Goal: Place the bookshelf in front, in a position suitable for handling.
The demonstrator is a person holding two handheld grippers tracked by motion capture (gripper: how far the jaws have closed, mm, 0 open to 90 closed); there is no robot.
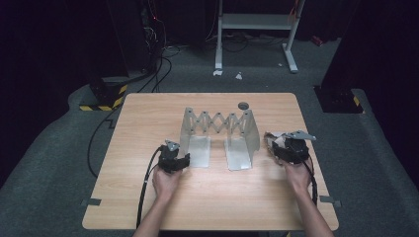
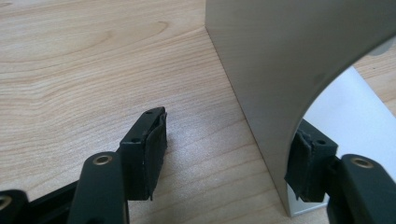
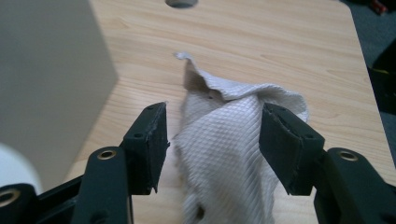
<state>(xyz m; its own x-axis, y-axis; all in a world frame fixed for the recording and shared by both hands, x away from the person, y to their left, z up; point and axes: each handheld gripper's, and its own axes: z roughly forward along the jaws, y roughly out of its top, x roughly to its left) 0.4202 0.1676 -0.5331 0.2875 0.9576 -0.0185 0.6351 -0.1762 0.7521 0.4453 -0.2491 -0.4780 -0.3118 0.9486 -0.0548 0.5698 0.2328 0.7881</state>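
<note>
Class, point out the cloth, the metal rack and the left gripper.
cloth (image 3: pixel 229 140), right gripper view, middle of its crumpled fabric
metal rack (image 1: pixel 218 122), high view, its scissor lattice
left gripper (image 2: pixel 229 154), left gripper view, midway between its fingertips

Cloth (image 3: pixel 224 154) runs off bottom edge at 6 o'clock, near part blurred. Metal rack (image 2: pixel 280 70) cut by top edge at 12 o'clock; its wall hides part of one pad (image 2: pixel 306 165). Table hole (image 3: pixel 181 2) clipped.
</note>
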